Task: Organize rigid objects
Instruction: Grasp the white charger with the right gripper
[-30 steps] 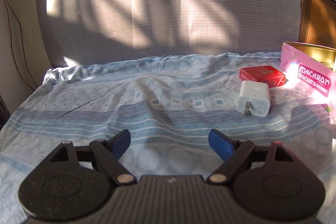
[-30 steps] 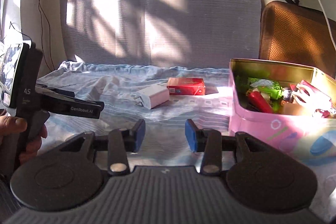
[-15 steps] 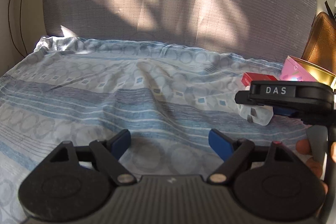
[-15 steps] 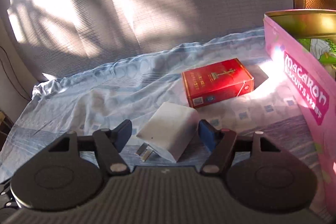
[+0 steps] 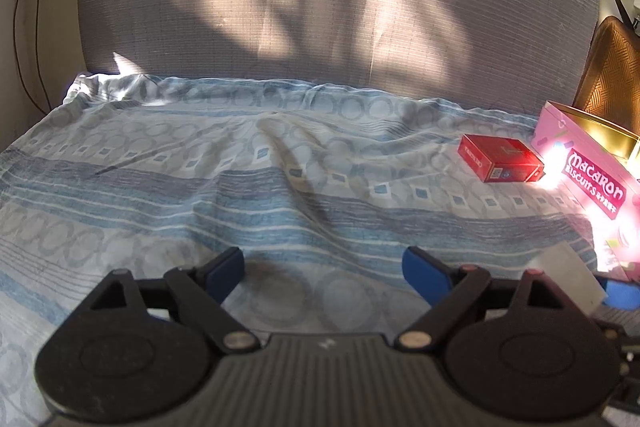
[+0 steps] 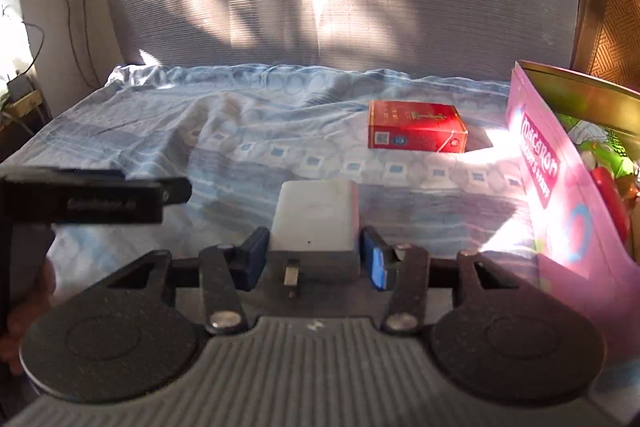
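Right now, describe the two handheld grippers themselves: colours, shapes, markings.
Both are matte black plastic. The left gripper and the right gripper each have two round disc housings, angled black linkage bars with silver pivot screws, a ribbed grey centre body and blue pads on the fingers. Small red dots sit on the left gripper's right linkage. Seen from the right wrist, its side bar carries blurred white lettering.
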Action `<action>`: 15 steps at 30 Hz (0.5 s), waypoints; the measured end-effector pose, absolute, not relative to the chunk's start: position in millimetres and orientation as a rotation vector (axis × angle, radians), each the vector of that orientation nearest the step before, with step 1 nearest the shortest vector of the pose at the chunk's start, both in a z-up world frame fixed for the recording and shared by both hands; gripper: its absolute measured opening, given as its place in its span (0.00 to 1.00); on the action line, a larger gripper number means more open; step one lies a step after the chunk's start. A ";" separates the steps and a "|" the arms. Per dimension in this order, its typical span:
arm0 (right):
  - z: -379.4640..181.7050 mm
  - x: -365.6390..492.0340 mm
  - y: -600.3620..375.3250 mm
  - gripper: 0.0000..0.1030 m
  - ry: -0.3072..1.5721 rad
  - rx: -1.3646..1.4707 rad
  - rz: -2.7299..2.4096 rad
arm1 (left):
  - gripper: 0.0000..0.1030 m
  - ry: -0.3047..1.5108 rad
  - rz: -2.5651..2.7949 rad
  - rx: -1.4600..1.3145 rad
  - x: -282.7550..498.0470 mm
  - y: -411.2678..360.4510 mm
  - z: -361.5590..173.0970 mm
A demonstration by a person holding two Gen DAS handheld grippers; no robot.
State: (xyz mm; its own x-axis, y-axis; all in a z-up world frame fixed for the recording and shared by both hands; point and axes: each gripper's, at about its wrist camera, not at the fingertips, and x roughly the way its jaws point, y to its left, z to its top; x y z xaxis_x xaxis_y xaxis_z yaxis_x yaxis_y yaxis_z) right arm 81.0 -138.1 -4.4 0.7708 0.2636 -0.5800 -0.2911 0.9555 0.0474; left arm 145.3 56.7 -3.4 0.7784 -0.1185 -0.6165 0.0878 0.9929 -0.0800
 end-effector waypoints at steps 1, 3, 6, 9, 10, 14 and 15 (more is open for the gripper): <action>-4.0 69.3 -143.0 0.50 0.621 -0.059 0.310 | 0.87 0.667 -0.110 -0.041 144.7 55.3 -3.4; -4.2 43.5 -158.8 0.50 0.620 -0.076 0.311 | 0.87 0.663 -0.109 -0.023 143.7 52.4 -3.3; -5.0 13.9 -185.6 0.50 0.600 -0.076 0.258 | 0.88 0.661 -0.103 0.008 142.0 46.7 -3.6; -8.2 -10.1 -220.6 0.49 0.581 -0.039 0.148 | 0.88 0.662 -0.091 0.048 140.3 39.7 -4.3; -9.2 -17.0 -232.6 0.49 0.581 -0.015 0.112 | 0.88 0.662 -0.084 0.066 139.7 36.6 -4.6; -14.4 -40.1 -272.0 0.49 0.565 0.043 -0.018 | 0.88 0.672 -0.100 0.091 133.7 22.9 -3.1; -15.0 -46.0 -279.4 0.49 0.558 0.050 -0.047 | 0.88 0.677 -0.130 0.077 129.8 17.2 -1.6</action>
State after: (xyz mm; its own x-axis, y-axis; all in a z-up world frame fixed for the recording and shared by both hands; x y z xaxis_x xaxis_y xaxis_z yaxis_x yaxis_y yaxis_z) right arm -46.0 -279.4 -15.0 0.8474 -0.0311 -0.5300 0.0583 0.9977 0.0345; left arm 129.8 17.2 -1.6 0.7718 -0.0951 -0.6287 0.1452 0.9890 0.0288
